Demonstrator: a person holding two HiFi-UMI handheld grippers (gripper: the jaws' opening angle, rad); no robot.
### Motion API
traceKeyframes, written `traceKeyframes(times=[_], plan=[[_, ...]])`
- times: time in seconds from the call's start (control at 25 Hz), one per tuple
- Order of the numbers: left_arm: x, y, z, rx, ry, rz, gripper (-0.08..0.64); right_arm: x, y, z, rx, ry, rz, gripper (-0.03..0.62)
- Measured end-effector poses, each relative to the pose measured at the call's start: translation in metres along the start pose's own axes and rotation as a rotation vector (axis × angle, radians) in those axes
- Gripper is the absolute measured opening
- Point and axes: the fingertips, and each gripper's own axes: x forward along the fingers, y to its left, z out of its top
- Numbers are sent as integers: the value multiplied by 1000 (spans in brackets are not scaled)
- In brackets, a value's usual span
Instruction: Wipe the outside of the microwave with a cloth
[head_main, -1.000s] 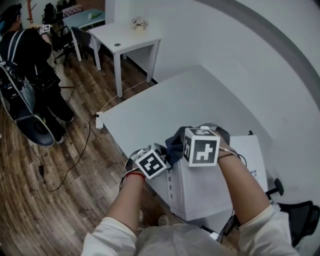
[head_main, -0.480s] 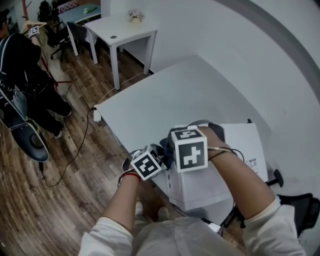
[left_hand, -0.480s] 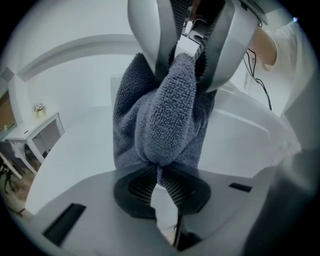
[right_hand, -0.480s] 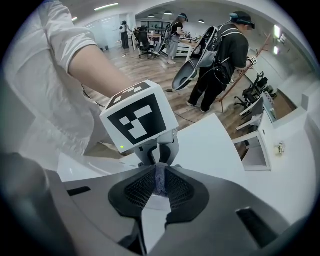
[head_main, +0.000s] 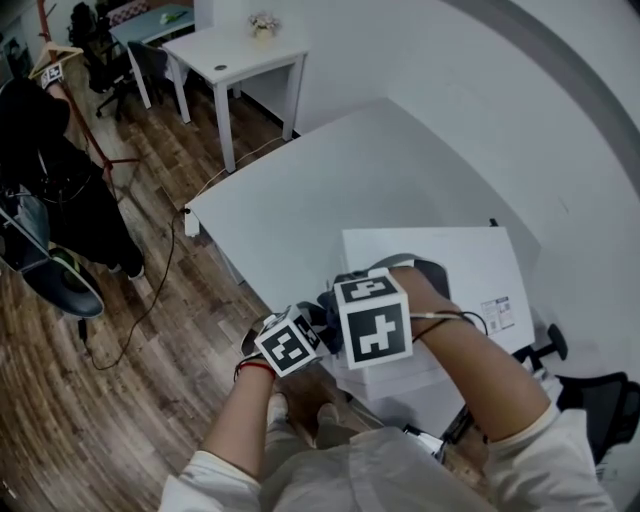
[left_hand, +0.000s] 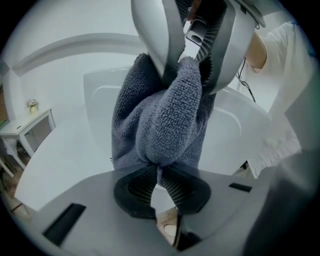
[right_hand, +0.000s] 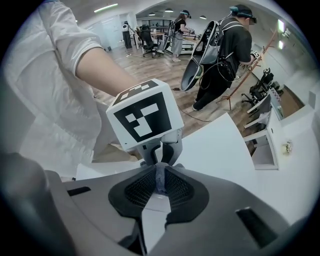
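Right gripper (right_hand: 161, 169): dark ribbed pads pressed together on a narrow fold of grey-blue cloth (right_hand: 160, 183). Just beyond, facing it: left gripper (right_hand: 163, 156), black-and-white marker cube (right_hand: 145, 114) on top, jaws at the same cloth. White sleeve (right_hand: 45, 75) and bare forearm at left. White surface (right_hand: 220, 150) below. Wooden floor (right_hand: 150, 70) behind. Person with backpack (right_hand: 227, 47) standing well apart.

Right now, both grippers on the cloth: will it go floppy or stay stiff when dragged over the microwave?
Probably floppy: the cloth sags in folds between the left gripper and the right gripper. Its looped pile looks grippy, so it likely drags rather than slides on the smooth microwave. Likely light; thin pinches hold it.
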Motion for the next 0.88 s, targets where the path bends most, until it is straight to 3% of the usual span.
traceKeyframes(times=[0.24, 0.52, 0.88], plan=[[-6, -41, -5, 23, -6, -47, 38, -11, 35, 7, -10, -8, 31, 72], [-18, -85, -10, 95, 42, -100, 38, -20, 74, 12, -5, -45, 81, 72], [-42, -117, 2, 190, 51, -103, 35, -45, 107, 1, 42, -105, 106, 71]])
